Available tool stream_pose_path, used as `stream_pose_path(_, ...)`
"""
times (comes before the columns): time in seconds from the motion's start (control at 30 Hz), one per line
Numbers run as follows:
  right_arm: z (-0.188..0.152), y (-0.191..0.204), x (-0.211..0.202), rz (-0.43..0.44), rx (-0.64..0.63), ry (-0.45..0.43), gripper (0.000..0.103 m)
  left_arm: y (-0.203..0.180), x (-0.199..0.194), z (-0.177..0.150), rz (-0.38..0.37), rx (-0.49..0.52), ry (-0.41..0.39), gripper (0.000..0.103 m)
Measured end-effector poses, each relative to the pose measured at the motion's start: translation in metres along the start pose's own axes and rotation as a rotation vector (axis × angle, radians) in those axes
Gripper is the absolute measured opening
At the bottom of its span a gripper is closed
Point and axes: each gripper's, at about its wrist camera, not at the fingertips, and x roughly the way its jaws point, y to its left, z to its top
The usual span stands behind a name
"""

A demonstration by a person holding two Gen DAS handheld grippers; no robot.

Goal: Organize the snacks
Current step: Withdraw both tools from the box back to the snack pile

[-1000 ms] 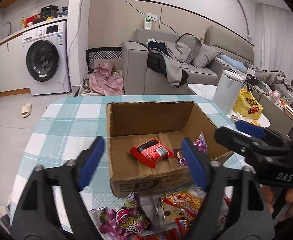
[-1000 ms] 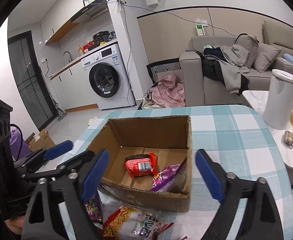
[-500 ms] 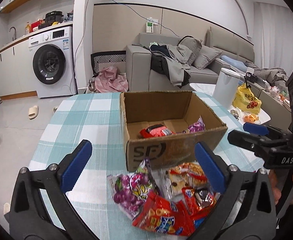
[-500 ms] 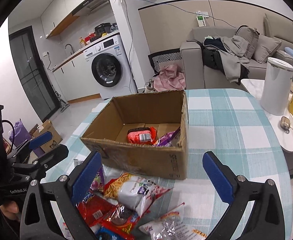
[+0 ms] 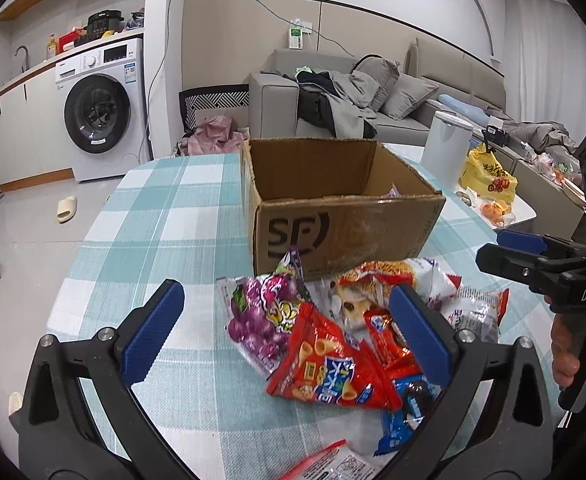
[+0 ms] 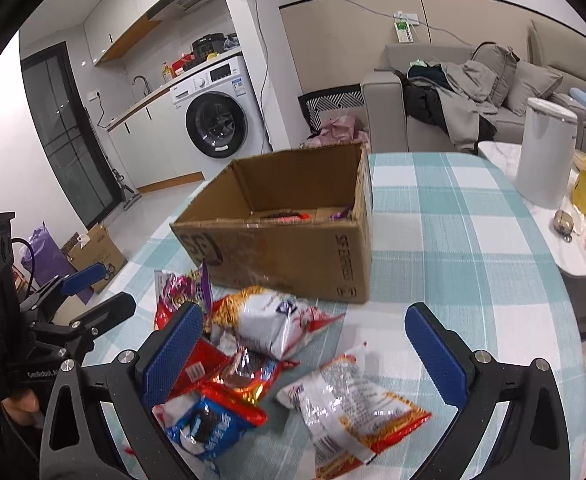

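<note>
Two grippers hang over a table (image 5: pixel 161 216) with a blue and white checked cloth. The left gripper (image 5: pixel 285 332) has its blue pads spread wide, and its jaws have just been opening. Nothing is held between them. Under it lies a purple grape candy bag (image 5: pixel 261 316), and just beside that, partly on top, a red snack bag (image 5: pixel 325 364) with little cones drawn on it. A blue cookie pack (image 6: pixel 201 428) lies by the red one at the near edge of the pile. More bags lie in a heap touching each other, such as a white and orange bag (image 6: pixel 269 320) close to the box. The cardboard box (image 5: pixel 345 216) stands open behind the heap, with a few snacks already on its floor. To the right, the right gripper (image 6: pixel 305 348) is also wide open and holds nothing. Below it, a little apart from the heap, lies a silver and orange bag (image 6: pixel 349 404). A white bin (image 6: pixel 545 152) stands farther right, past the table.
</note>
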Motion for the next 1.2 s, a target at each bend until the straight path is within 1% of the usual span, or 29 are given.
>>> stream_pose_path(0.2, -0.01, -0.004, 0.001, -0.003, 0.0, 0.032, 0.103, 0.004, 0.004, -0.011, -0.004, -0.017, 0.03, 0.102)
stream_pose_path(0.37, -0.018, -0.007, 0.0, -0.002, -0.013, 0.043, 0.103, 0.002, 0.01, -0.021, -0.002, -0.008, 0.061, 0.102)
stream_pose_path(0.57, -0.028, -0.012, 0.01, -0.009, -0.032, 0.099, 0.103, 0.003, 0.021, -0.03, -0.02, -0.028, 0.105, 0.102)
stream_pose_path(0.67, -0.032, -0.015, 0.011, -0.005, -0.035, 0.109, 0.103, 0.0, 0.024, -0.032, -0.027, -0.022, 0.111, 0.102)
stream_pose_path(0.77, -0.035, -0.021, 0.014, -0.021, -0.027, 0.129, 0.103, -0.002, 0.027, -0.033, -0.029, -0.016, 0.118, 0.102)
stream_pose_path(0.87, -0.036, -0.025, 0.016, 0.005, -0.016, 0.144, 0.103, -0.003, 0.029, -0.034, -0.031, -0.017, 0.122, 0.102)
stream_pose_path(0.97, -0.039, -0.026, 0.021, -0.001, -0.025, 0.164, 0.102, -0.003, 0.032, -0.034, -0.035, -0.018, 0.129, 0.102)
stream_pose_path(1.07, -0.043, -0.028, 0.026, 0.015, -0.026, 0.18, 0.102, -0.002, 0.036, -0.035, -0.024, -0.022, 0.141, 0.102)
stream_pose_path(1.2, -0.046, -0.028, 0.029, 0.024, -0.044, 0.2, 0.101, -0.002, 0.043, -0.037, -0.032, -0.028, 0.157, 0.102)
